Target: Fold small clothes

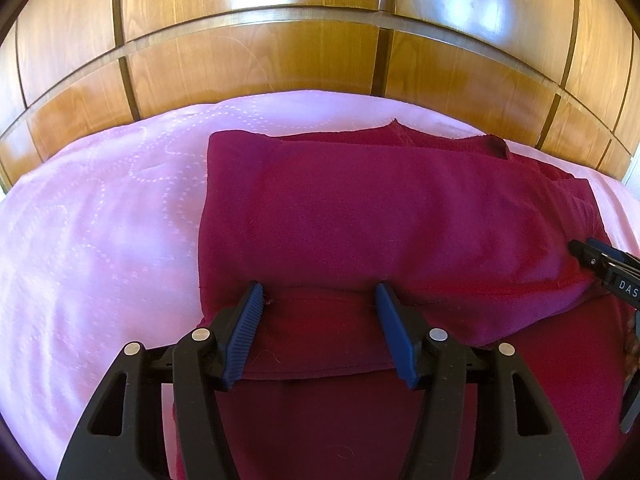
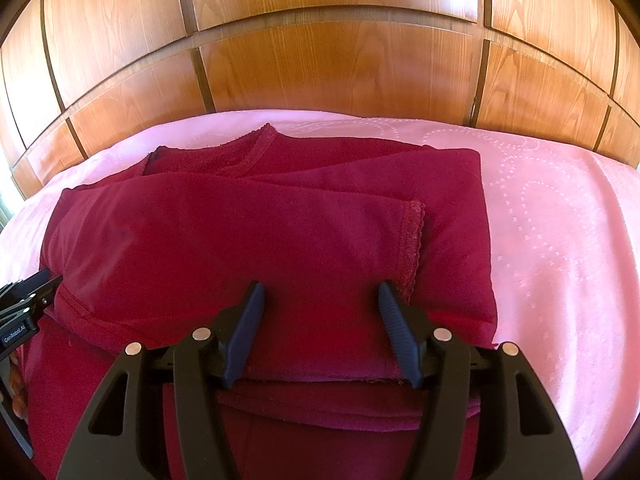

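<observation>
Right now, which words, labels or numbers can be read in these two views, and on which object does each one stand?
"DAS": on the right claw, at the left wrist view's edge; the word is cut off there.
"GenRoboAI": on the left claw, at the right wrist view's edge; small and blurred, so uncertain.
The maroon shirt and pink bedspread carry no text.

Folded garment (image 1: 360,208) on bedspread (image 1: 100,240), wardrobe (image 1: 256,68) behind.

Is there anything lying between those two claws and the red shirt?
Nothing visible. The left gripper and right gripper stand open directly over the shirt, its near fold between the fingers, on the pink bedspread.
</observation>
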Tool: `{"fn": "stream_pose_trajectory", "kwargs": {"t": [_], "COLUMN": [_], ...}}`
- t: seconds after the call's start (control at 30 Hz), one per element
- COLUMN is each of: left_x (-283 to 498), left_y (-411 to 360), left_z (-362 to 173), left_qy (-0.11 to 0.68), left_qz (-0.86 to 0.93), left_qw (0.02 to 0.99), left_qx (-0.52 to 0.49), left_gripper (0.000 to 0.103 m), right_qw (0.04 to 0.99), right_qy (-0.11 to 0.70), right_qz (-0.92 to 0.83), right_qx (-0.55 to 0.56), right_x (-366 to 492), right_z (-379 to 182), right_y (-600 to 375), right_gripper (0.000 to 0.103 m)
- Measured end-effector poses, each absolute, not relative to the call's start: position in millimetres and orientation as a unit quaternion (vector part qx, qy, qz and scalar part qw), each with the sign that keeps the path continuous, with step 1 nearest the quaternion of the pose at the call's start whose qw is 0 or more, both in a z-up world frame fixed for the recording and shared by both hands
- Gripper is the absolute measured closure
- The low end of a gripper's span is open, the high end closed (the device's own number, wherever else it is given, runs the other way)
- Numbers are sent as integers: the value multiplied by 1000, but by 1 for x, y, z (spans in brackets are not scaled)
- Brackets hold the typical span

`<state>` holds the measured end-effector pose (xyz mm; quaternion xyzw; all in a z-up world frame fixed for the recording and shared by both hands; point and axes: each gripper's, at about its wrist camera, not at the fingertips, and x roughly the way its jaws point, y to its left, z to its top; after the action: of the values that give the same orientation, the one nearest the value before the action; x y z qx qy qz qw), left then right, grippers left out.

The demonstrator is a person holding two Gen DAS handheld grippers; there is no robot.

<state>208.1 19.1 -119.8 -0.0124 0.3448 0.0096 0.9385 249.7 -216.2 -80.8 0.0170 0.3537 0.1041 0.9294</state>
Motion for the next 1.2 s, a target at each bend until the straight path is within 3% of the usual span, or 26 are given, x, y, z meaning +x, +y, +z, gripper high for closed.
{"fn": "stream_pose_trajectory", "kwargs": {"t": [0.17, 0.27, 0.3, 0.73, 0.93, 1.13, 1.2], "left_x": [205, 183, 173, 27, -31, -61, -61], "left_y": [23, 31, 33, 55, 51, 47, 48], "left_z": [-115, -104, -102, -136, -142, -152, -152], "left_qy": [349, 347, 345, 384, 396, 427, 432], "left_qz": [8, 5, 7, -41, -54, -78, -87], "left_qw": [937, 937, 938, 921, 916, 900, 897], "left_qx": [-28, -47, -42, -59, -43, -38, -37], "left_gripper": [42, 42, 42, 42, 42, 67, 88], "right_qw": [927, 921, 924, 903, 888, 868, 861], "right_qy": [359, 372, 366, 405, 428, 464, 475], "right_qz": [107, 112, 111, 112, 138, 156, 161], "right_qx": [11, -14, -21, 89, 98, 88, 82], "right_x": [249, 239, 230, 110, 37, -15, -23], "right_z": [-78, -66, -63, -83, -96, -105, -109], "right_y": [-212, -203, -201, -276, -296, -298, -298], "right_gripper": [36, 7, 5, 5, 20, 53, 67]}}
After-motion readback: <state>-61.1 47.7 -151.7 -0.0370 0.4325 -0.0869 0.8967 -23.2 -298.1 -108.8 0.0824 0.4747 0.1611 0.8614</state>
